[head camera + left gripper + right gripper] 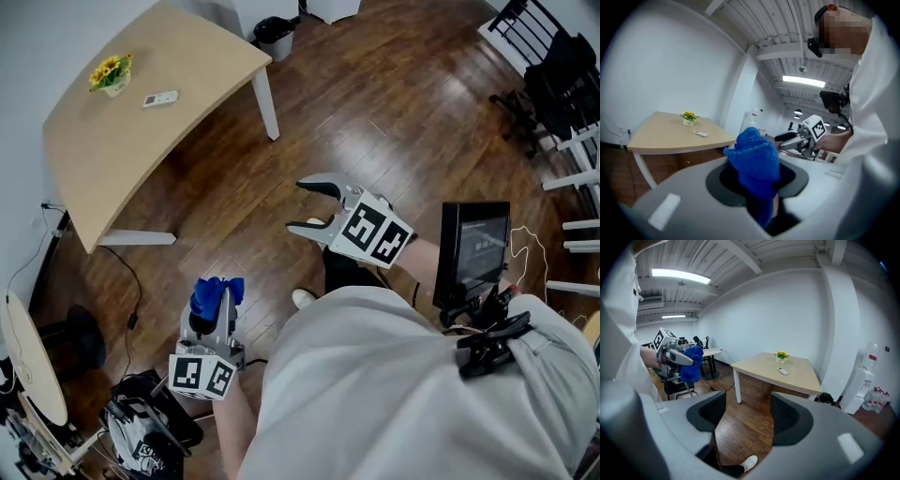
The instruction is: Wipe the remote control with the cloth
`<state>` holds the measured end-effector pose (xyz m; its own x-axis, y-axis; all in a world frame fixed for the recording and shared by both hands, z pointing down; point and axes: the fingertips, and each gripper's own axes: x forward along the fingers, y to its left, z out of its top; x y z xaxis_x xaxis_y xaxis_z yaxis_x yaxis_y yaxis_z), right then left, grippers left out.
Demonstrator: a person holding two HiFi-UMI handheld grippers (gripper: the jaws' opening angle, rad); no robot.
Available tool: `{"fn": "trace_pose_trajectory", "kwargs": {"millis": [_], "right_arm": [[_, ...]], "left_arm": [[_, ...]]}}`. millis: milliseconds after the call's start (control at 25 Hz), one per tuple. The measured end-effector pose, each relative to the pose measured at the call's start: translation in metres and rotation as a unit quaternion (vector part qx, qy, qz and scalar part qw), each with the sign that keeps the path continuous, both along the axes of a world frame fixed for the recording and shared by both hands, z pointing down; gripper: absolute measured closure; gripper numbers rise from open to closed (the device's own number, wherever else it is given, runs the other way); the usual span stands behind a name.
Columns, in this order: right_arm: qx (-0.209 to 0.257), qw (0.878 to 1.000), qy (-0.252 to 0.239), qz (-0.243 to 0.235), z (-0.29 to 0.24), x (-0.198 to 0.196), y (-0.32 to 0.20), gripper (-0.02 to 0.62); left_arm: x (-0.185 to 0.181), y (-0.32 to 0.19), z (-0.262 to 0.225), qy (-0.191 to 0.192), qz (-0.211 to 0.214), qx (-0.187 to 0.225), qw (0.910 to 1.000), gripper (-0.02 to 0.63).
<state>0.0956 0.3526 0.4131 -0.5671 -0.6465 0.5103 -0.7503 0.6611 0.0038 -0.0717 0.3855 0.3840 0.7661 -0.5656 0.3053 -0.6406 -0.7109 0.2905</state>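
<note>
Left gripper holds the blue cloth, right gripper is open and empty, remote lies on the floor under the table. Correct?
Not quite: the remote lies on the table, beside the flowers, not on the floor; the head view shows it. The rest holds.

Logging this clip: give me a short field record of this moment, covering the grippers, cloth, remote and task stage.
left hand-held gripper: shut on the blue cloth
right hand-held gripper: open, nothing between its jaws
remote control: lying on the wooden table, near a small flower pot
contact: neither gripper touches the remote control; both are held away from the table, over the wood floor
task stage: cloth in grasp, wiping not yet begun
</note>
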Motion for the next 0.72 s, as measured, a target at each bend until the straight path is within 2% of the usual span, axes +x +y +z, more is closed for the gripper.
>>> {"fn": "trace_pose_trajectory", "kwargs": {"millis": [320, 720], "right_arm": [[0.035, 0.999, 0.009, 0.013, -0.028, -0.011, 0.036, 0.298], [0.062, 0.998, 0.032, 0.010, -0.045, -0.022, 0.034, 0.298]], "left_arm": [[-0.001, 0.025, -0.012, 0.013, 0.028, 0.021, 0.9993, 0.462], [-0.006, 0.023, -0.023, 0.023, 0.037, 0.041, 0.9982, 0.462]]}}
